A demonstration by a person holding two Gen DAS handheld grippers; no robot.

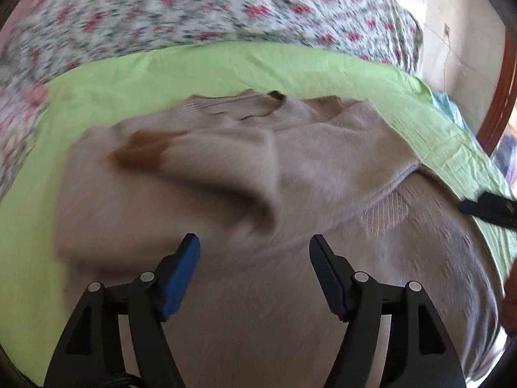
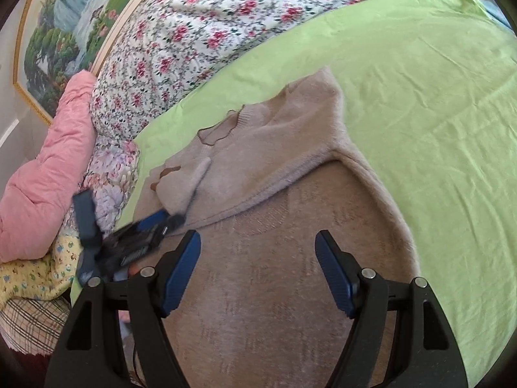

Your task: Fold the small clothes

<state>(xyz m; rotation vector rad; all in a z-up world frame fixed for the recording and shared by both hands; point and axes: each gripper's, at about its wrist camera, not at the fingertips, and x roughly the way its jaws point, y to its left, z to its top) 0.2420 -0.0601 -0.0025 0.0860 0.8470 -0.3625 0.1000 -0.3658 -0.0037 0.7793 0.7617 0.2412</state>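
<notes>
Left gripper [image 1: 254, 245]: jaws spread wide, nothing between the pads, hanging over the sweater's lower body.
Right gripper [image 2: 258, 242]: jaws spread, empty, above the turned-back inner side of the knit.
Sweater [image 2: 274, 148]: beige, lying partly folded on the green sheet [image 2: 420, 97], a sleeve laid across its chest.
Floral quilt [image 2: 200, 32]: bunched beyond the sheet.

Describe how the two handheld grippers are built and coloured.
Both match. The left gripper and right gripper have matte black angular plastic link arms with triangular cut-outs and silver round pivot pins. Each finger ends in a flat blue pad, ribbed on the right gripper. A dark cord shows at the base of each. No sleeves are visible.
</notes>
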